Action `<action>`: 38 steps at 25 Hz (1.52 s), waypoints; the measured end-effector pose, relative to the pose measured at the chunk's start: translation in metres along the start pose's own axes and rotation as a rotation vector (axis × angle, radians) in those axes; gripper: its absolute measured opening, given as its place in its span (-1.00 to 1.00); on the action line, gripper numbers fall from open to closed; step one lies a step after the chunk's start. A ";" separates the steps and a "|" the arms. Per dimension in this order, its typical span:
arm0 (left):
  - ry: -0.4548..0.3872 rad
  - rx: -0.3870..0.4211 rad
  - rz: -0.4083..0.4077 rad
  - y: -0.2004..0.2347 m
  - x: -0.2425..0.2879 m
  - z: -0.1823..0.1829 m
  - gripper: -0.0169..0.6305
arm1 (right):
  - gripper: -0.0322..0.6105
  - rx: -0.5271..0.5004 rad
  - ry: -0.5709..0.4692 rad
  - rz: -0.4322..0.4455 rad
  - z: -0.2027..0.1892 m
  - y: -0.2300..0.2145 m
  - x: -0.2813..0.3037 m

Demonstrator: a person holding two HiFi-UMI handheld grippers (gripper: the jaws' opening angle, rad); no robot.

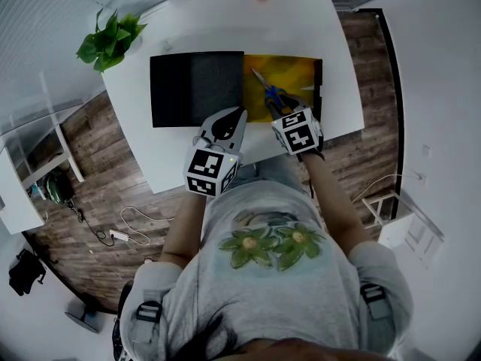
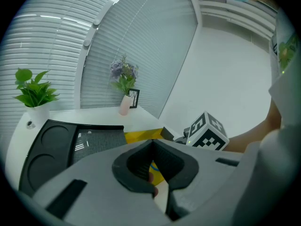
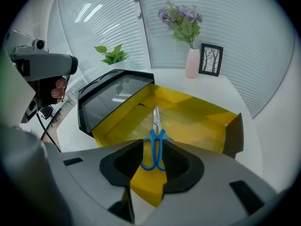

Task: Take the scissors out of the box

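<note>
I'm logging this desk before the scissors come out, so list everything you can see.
scissors: one, blue handles, lying in the box
box: one, yellow inside, black outside, open on the table
lid: one, black, left of the box in the head view
table: one, white
plant: one, green, white pot, far left corner of the table
vase: one, pale pink, purple flowers, far side of the table
picture frame: one, black, beside the vase
left gripper: one, grey, jaws together, nothing held
right gripper: one, grey, jaws apart either side of the scissors' handles
</note>
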State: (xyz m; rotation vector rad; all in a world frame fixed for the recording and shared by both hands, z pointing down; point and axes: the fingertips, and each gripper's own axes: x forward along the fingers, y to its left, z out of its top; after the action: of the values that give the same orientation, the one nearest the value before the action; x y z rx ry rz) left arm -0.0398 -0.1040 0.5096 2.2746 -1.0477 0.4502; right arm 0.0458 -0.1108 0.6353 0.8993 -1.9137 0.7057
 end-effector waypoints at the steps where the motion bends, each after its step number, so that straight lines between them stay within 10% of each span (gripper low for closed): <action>1: 0.000 0.000 0.000 0.000 0.000 0.000 -0.93 | -0.57 0.001 0.004 0.001 -0.001 -0.001 0.001; 38: 0.008 -0.012 0.028 0.007 0.003 0.000 -0.93 | -0.58 -0.023 0.104 -0.010 -0.006 -0.011 0.024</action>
State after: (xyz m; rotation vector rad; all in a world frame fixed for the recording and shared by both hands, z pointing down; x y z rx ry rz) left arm -0.0434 -0.1096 0.5144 2.2484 -1.0771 0.4629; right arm 0.0490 -0.1198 0.6608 0.8416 -1.8208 0.7092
